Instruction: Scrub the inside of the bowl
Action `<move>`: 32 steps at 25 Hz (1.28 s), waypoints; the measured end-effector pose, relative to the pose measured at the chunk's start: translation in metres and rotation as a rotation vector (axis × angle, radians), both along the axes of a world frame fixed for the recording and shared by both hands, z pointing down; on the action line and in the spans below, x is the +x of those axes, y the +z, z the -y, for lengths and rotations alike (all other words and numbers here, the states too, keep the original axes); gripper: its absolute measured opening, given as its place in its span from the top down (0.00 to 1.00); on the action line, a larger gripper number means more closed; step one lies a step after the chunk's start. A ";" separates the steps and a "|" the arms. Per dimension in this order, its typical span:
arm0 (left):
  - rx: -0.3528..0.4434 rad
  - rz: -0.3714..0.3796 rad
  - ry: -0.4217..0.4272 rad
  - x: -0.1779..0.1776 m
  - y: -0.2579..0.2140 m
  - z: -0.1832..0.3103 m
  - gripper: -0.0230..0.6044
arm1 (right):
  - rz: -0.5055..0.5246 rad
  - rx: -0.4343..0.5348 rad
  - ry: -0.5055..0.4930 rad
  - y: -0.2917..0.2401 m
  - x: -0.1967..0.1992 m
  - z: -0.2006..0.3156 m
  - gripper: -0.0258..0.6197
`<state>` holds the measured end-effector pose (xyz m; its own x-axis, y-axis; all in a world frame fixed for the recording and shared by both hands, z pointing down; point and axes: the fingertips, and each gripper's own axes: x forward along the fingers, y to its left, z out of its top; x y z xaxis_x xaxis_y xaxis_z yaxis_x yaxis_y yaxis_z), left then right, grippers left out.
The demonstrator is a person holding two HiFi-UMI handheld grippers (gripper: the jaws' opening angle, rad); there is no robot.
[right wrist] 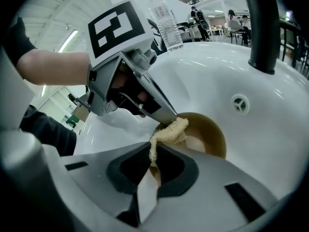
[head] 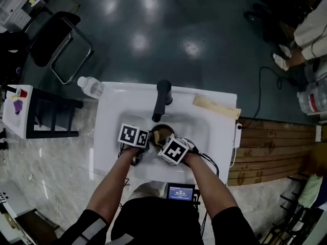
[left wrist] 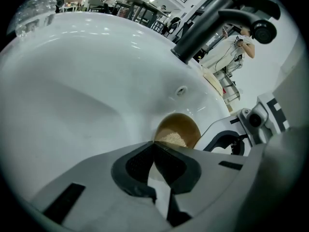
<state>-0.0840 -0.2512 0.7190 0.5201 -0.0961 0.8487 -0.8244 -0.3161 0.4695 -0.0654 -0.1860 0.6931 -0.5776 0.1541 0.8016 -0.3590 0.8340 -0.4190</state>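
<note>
Bowl [right wrist: 208,133]: brown, lying in the basin of the white sink [head: 217,134], just below the black faucet [head: 162,99]. Seen from the head view it is mostly covered by the two grippers; only a sliver of its rim shows.

Left gripper [left wrist: 154,146]: jaws closed, pinching the near rim of the bowl. The right gripper view confirms this, with the jaw tips meeting at the rim.

Right gripper [right wrist: 153,161]: jaws closed on a beige scrub pad [right wrist: 172,131]. A thin strip of pad rises out of the jaws and its bulk lies over the bowl's rim and inner wall, touching the left gripper's tip.

Writing:
- Marker cube [right wrist: 118,25] on each gripper carries black-and-white square patterns only, no letters.
- Small screen [head: 180,192] at the person's waist is lit, with text too small to read.
- Clear plastic bottle [head: 91,87] lies at the sink's far left corner; its label cannot be read.

Hard to make out:
- Bowl floor is partly behind the pad.
- Round overflow hole [right wrist: 240,102] sits in the basin wall beyond the bowl.
- Pale flat board [head: 215,106] rests on the sink's far right edge; material unclear.
- Faucet top is cut off in the right gripper view.
</note>
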 end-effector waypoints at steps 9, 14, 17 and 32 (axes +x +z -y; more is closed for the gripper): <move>0.016 0.008 0.033 0.001 -0.001 -0.001 0.95 | -0.067 0.063 -0.018 -0.002 0.028 0.007 0.90; 0.024 0.012 0.055 0.002 -0.002 -0.002 0.95 | -0.118 0.100 0.023 -0.002 0.039 0.018 0.90; 0.027 0.015 0.064 0.002 -0.002 -0.003 0.95 | -0.148 0.131 0.078 0.000 0.044 0.031 0.90; 0.021 0.002 0.061 0.004 -0.005 -0.004 0.94 | -0.235 0.291 0.339 0.007 0.047 0.082 0.90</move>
